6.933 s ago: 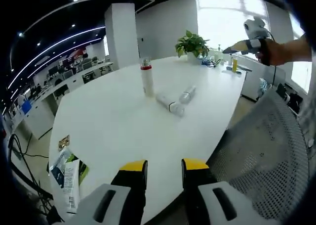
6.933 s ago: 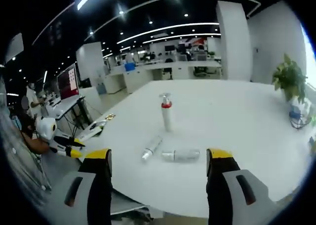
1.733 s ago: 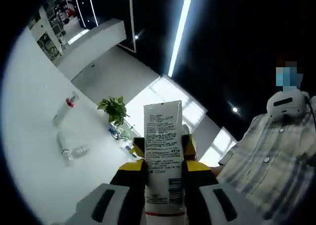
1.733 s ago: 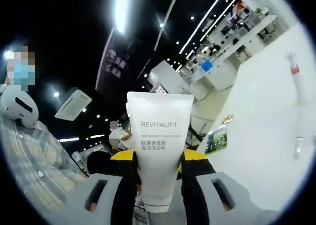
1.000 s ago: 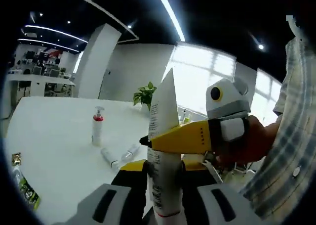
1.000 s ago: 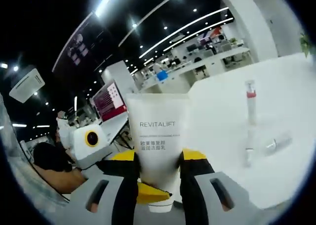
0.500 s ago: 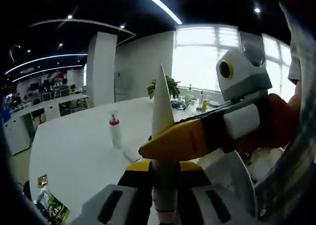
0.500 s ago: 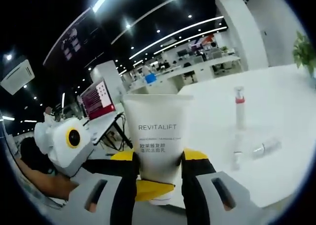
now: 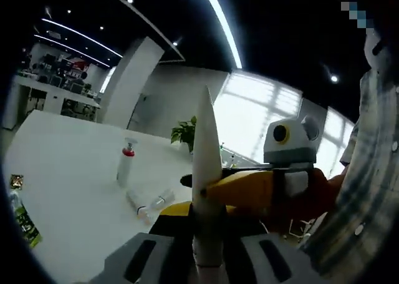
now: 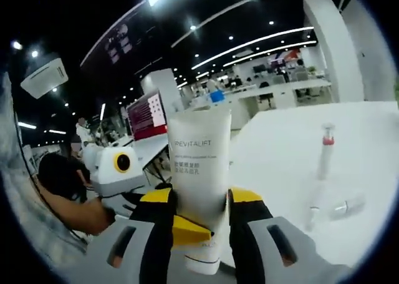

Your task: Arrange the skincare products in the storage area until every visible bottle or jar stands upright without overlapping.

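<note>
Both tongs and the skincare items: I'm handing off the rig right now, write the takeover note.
Left tongs and right tongs are both shut on the white Revitalift tube, held in the air, cap end down.
On the white table: the red-collared pump bottle stands upright; two small bottles lie on their sides.
Done: one bottle upright.
Left: release one pair of tongs, stand the tube on the table, then stand both lying bottles up, apart.

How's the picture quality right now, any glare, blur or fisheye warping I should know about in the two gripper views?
Left gripper view: the bright windows behind are blown out, the ceiling is dark, and the white squeeze tube shows edge-on and soft. Right gripper view: the tube's printed face is readable, the ceiling light strips bow into curves, and the red-collared white pump bottle on the white table looks slightly blurred.
</note>
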{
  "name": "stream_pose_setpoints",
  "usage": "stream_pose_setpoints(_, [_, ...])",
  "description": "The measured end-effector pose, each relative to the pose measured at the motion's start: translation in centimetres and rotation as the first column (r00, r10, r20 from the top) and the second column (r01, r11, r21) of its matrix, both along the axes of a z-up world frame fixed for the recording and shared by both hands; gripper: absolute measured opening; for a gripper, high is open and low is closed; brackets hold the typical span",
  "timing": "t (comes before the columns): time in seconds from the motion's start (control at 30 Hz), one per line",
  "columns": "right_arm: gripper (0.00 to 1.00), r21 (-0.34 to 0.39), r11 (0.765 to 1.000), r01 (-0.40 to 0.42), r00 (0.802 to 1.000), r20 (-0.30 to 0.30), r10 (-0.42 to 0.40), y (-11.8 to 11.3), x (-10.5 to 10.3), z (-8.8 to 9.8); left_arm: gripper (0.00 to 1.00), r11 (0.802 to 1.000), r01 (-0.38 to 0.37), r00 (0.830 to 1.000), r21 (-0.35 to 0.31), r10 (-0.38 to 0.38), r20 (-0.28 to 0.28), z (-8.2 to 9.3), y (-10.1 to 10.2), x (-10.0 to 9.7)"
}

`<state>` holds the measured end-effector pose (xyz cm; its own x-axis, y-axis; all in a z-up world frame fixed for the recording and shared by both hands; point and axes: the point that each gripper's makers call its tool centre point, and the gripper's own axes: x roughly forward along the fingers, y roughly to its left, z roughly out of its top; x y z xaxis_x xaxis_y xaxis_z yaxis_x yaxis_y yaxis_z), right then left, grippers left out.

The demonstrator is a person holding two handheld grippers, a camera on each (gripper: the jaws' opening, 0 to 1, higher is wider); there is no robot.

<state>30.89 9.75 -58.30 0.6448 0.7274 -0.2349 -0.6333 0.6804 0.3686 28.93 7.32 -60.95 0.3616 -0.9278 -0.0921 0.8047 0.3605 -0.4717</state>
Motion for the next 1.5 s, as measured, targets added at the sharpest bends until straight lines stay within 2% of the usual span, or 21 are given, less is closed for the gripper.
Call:
stream_pose_setpoints(0.07, [0.31,-0.042,0.999,0.003,1.0,0.015,-0.002,-0.1,-0.3,-0.1,0.15,1.0,0.008,1.0,0.025,-0.008,0.025,-0.2,-0.2,-0.3])
stream_pose_setpoints(0.17, [0.31,-0.056,0.998,0.008,1.0,0.018,-0.007,-0.4,-0.4,-0.5,0.15,0.999,0.029,0.999,0.045,-0.031,0.039,-0.8,-0.5,-0.5])
stream_pose_setpoints(0.23, [0.32,-0.073,0.997,0.03,1.0,-0.004,-0.031,-0.7,-0.3,-1.4,0.15,0.994,0.037,0.997,0.101,-0.043,0.061,-1.5,-0.7,-0.5])
stream_pose_setpoints(0.3, [0.31,-0.105,0.994,0.033,0.997,-0.061,-0.04,-1.0,-0.5,-2.3,0.15,0.978,0.041,0.996,0.203,-0.057,0.074,-2.4,-0.7,-0.5])
stream_pose_setpoints(0.33, [0.3,-0.104,0.994,0.031,0.997,-0.072,-0.039,-1.2,-0.4,-2.1,0.16,0.976,0.038,0.994,0.214,-0.059,0.093,-2.3,-1.0,-0.6])
stream_pose_setpoints(0.4, [0.29,-0.105,0.994,0.028,0.999,-0.038,-0.032,-1.7,-0.5,-1.8,0.17,0.986,0.03,0.995,0.164,-0.045,0.087,-1.9,-1.6,-0.6])
stream_pose_setpoints(0.5, [0.27,-0.115,0.993,0.041,0.998,-0.037,-0.046,-2.4,-0.5,-2.2,0.19,0.978,0.022,0.988,0.209,-0.054,0.148,-2.5,-2.3,-0.4])
stream_pose_setpoints(0.63, [0.26,-0.081,0.994,0.078,0.994,-0.074,-0.084,-3.3,-0.2,-1.8,0.21,0.973,0.023,0.988,0.228,-0.056,0.143,-2.0,-2.4,-0.5])
stream_pose_setpoints(0.7, [0.26,-0.082,0.992,0.1,0.995,-0.017,-0.102,-4.0,0.3,-1.0,0.22,0.973,0.004,0.983,0.232,-0.046,0.175,-1.8,-2.2,-0.4])
stream_pose_setpoints(0.8, [0.26,-0.05,0.989,0.137,0.99,-0.019,-0.138,-5.3,0.9,-0.9,0.3,0.965,-0.032,0.987,0.26,-0.01,0.16,-3.0,-1.3,0.4])
stream_pose_setpoints(0.9, [0.26,-0.078,0.983,0.164,0.986,-0.03,-0.167,-7.0,1.5,-1.0,0.47,0.951,-0.093,0.99,0.294,0.056,0.131,-3.6,-0.2,1.7])
stream_pose_setpoints(1.0, [0.27,-0.086,0.976,0.201,0.98,0.021,-0.2,-9.2,2.0,0.6,0.53,0.944,-0.111,0.99,0.31,0.077,0.119,-3.7,0.3,2.0])
stream_pose_setpoints(1.1, [0.27,-0.098,0.96,0.263,0.965,0.02,-0.262,-12.0,3.1,0.6,0.58,0.918,-0.142,0.985,0.37,0.093,0.147,-5.1,1.1,2.4])
stream_pose_setpoints(1.17, [0.27,-0.103,0.954,0.283,0.959,0.024,-0.282,-13.4,3.7,0.9,0.59,0.893,-0.171,0.983,0.416,0.124,0.138,-6.4,1.6,2.8])
stream_pose_setpoints(1.3, [0.27,-0.082,0.95,0.301,0.953,0.05,-0.298,-16.3,5.7,2.1,0.59,0.874,-0.188,0.982,0.449,0.156,0.108,-7.9,1.7,2.9])
stream_pose_setpoints(1.33, [0.27,-0.077,0.95,0.303,0.953,0.043,-0.301,-17.0,6.6,2.1,0.59,0.853,-0.198,0.98,0.483,0.171,0.099,-8.6,2.2,2.9])
stream_pose_setpoints(1.37, [0.28,-0.073,0.946,0.317,0.948,0.016,-0.317,-17.6,7.2,2.0,0.59,0.816,-0.196,0.98,0.543,0.182,0.079,-9.7,3.1,2.4])
stream_pose_setpoints(1.4, [0.28,-0.077,0.944,0.32,0.948,0.025,-0.319,-18.1,7.9,2.2,0.58,0.807,-0.205,0.978,0.554,0.195,0.077,-9.9,3.4,2.3])
stream_pose_setpoints(1.43, [0.28,-0.086,0.941,0.328,0.944,0.079,-0.321,-18.8,8.8,2.9,0.56,0.804,-0.226,0.973,0.551,0.214,0.087,-10.1,3.5,2.0])
stream_pose_setpoints(1.47, [0.28,-0.088,0.938,0.337,0.94,0.092,-0.329,-19.2,9.3,3.0,0.56,0.8,-0.221,0.975,0.558,0.2,0.1,-10.5,3.5,1.7])
stream_pose_setpoints(1.5, [0.28,-0.09,0.936,0.341,0.938,0.098,-0.333,-19.6,9.8,3.0,0.55,0.763,-0.217,0.976,0.609,0.191,0.108,-11.6,4.1,1.3])
